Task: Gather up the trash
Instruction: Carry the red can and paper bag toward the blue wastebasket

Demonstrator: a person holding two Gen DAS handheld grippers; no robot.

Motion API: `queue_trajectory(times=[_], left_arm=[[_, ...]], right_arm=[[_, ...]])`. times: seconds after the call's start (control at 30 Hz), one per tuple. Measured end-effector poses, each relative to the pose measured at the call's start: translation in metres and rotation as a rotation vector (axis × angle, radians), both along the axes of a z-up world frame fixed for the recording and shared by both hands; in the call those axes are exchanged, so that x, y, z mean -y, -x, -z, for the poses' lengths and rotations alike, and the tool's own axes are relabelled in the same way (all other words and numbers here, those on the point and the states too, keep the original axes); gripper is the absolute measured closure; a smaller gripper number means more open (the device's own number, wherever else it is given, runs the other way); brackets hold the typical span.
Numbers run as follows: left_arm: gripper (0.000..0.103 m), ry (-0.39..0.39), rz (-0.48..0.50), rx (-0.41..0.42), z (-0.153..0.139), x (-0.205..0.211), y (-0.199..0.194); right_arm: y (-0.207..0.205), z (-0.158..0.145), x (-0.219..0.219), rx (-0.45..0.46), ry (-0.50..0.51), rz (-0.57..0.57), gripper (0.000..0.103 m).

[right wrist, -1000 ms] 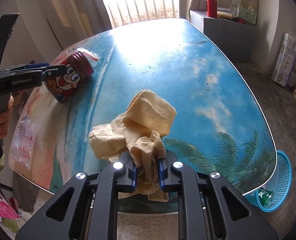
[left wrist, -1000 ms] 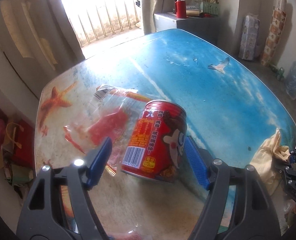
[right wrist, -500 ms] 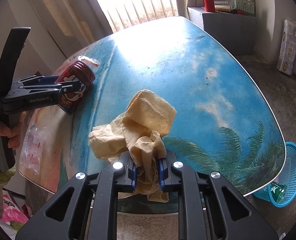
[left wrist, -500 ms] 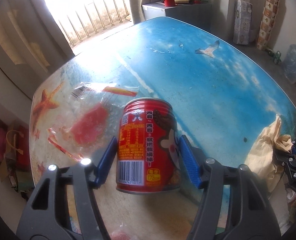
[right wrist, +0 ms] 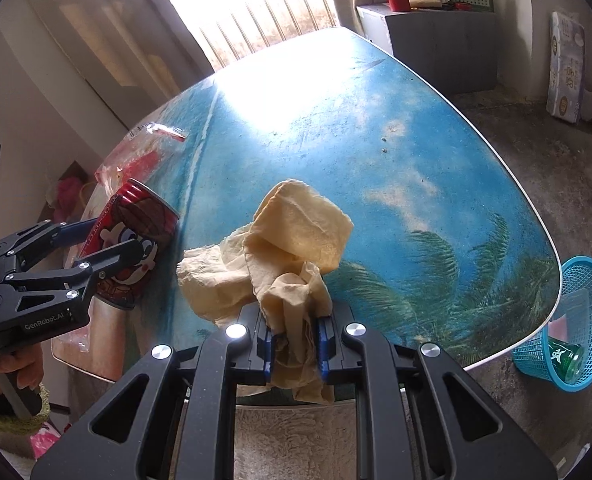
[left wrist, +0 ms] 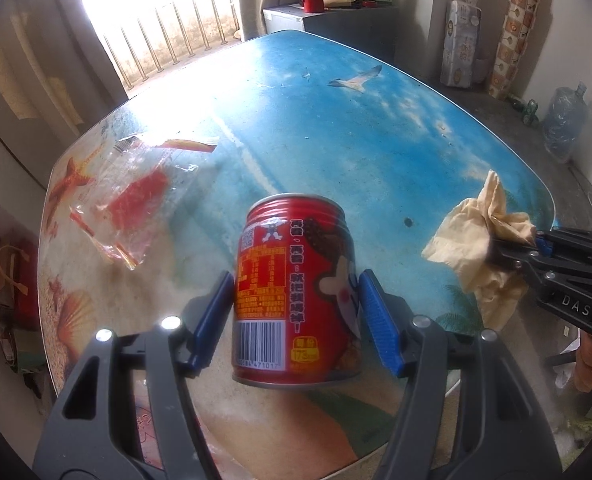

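My left gripper [left wrist: 296,320] is shut on a red drink can [left wrist: 296,300] and holds it upright above the table; the can also shows in the right wrist view [right wrist: 130,236]. My right gripper [right wrist: 294,344] is shut on a crumpled yellow tissue [right wrist: 288,240], held above the table's near edge; the tissue also shows in the left wrist view [left wrist: 480,236]. A clear plastic wrapper with red print [left wrist: 136,196] lies on the table's left side. A blue mesh trash basket [right wrist: 576,320] stands on the floor by the table's right corner, with a green bottle inside.
The table [left wrist: 376,140] has a blue beach-print top. A grey cabinet [right wrist: 436,40] with a red flask stands at the back. Tissue packs [left wrist: 460,40] and a water jug [left wrist: 564,120] stand along the right wall. Bags [left wrist: 0,280] lie on the floor left.
My left gripper closed on the can, stood it upright and lifted it off the table toward the right. My right gripper raised the tissue.
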State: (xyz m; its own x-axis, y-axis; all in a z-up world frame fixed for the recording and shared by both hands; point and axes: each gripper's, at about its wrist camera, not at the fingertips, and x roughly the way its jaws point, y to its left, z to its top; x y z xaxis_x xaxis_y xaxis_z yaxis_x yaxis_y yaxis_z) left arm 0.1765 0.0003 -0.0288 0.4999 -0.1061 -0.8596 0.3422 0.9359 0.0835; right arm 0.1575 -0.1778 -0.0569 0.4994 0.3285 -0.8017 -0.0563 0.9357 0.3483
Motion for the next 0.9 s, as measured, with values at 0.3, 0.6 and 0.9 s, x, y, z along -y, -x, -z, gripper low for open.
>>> queue_trajectory(times=[0.3, 0.6, 0.9], left_arm=[[0.043, 0.032, -0.019, 0.004, 0.001, -0.005, -0.002], [0.043, 0.069, 0.004, 0.042, -0.016, 0.001, 0.007], [0.043, 0.068, 0.042, 0.105, -0.037, 0.015, 0.014]], right_arm=[[0.007, -0.008, 0.009, 0.001, -0.047, 0.041, 0.088], [0.016, -0.019, 0.020, 0.014, -0.074, 0.068, 0.088], [0.024, -0.039, 0.037, 0.052, -0.094, 0.108, 0.088]])
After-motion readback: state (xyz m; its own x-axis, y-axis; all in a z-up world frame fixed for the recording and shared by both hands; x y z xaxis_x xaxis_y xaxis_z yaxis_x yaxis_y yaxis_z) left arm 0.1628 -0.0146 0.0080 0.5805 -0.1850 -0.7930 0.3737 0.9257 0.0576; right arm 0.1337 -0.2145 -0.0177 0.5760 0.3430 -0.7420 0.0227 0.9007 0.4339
